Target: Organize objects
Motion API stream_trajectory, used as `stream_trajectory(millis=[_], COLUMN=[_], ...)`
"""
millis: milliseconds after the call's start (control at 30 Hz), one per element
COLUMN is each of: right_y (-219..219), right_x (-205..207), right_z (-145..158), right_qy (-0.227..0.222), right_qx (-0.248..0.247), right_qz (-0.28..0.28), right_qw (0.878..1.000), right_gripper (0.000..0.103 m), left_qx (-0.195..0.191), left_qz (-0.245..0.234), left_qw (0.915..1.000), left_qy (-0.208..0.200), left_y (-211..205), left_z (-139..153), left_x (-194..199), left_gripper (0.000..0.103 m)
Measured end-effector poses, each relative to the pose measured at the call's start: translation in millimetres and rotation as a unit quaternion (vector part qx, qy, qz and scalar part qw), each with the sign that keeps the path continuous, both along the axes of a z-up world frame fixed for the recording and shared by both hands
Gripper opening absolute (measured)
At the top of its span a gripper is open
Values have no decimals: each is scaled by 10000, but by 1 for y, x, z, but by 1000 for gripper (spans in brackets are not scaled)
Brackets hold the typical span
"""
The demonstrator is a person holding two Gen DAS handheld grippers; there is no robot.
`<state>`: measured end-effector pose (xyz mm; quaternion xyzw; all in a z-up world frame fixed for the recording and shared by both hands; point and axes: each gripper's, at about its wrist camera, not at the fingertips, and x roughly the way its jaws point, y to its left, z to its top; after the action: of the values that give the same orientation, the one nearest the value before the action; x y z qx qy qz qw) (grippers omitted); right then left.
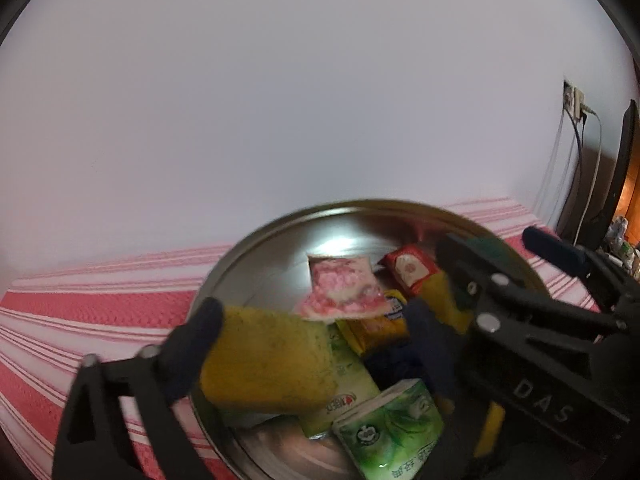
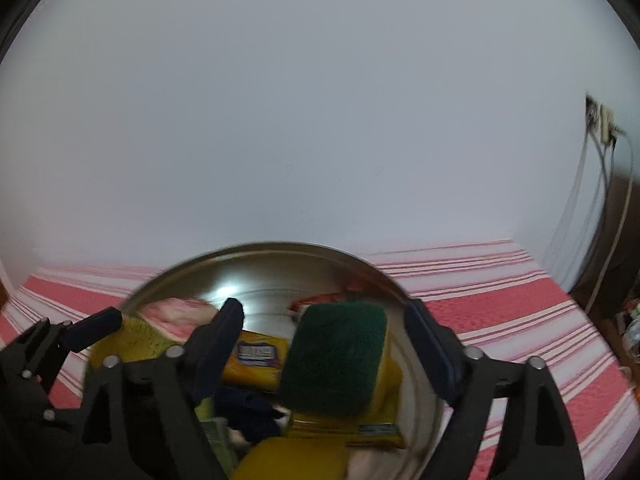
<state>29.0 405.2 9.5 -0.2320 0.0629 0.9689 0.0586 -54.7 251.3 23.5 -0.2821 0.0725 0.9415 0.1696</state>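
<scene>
The metal bowl [image 1: 280, 232] stands on the red-and-white striped cloth [image 1: 80, 308] covering the worktop, close to the white wall, and serves as the collecting place. Inside it, at the centre, lies a pink-and-white packet [image 1: 344, 288]; toward the far rim sits a red sachet [image 1: 408, 268]; beneath the pink packet is a yellow pack with a blue label [image 2: 258, 354], whose lettering is too blurred to read. Near the bowl's front edge rests a green-and-white tissue pack [image 1: 392, 424] printed with an apple logo and Chinese characters I cannot make out, and a pale green pack under it shows a small red-and-white mark, also unreadable.

A yellow sponge [image 1: 268, 360] lies at the bowl's left side between the spread fingers of the left gripper [image 1: 316, 344]; its left finger appears to touch the sponge but the pads do not pinch it. A second sponge with a dark green scouring face [image 2: 336, 356] stands tilted at the bowl's right side between the fingers of the right gripper [image 2: 326, 340], which are also spread, with gaps on both sides.

The body of the right gripper, seen in the left wrist view, carries the letters "DAS".

Judging by this, both sponges seem freshly delivered into the bowl, which is fairly full. No loose items show on the cloth around it, so little appears left, though much of the worktop is out of sight.
</scene>
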Motion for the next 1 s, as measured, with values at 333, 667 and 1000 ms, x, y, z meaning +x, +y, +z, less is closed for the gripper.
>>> stream_trajectory(millis=[333, 667, 1000], right_y=[12, 22, -2], right_x=[27, 44, 61], right_z=[7, 6, 6], right_qy=[720, 1046, 1482], right_qx=[-394, -466, -11], right_qz=[-235, -745, -1262], right_qw=[9964, 9906, 9809], right_gripper=[86, 86, 85], left_qx=[238, 358, 509], left_qz=[135, 378, 629], left_qw=[9996, 9982, 9944], left_qy=[21, 296, 681], left_y=[-14, -38, -71], left_z=[4, 1, -2], left_x=[3, 14, 31], left_gripper=[101, 103, 103])
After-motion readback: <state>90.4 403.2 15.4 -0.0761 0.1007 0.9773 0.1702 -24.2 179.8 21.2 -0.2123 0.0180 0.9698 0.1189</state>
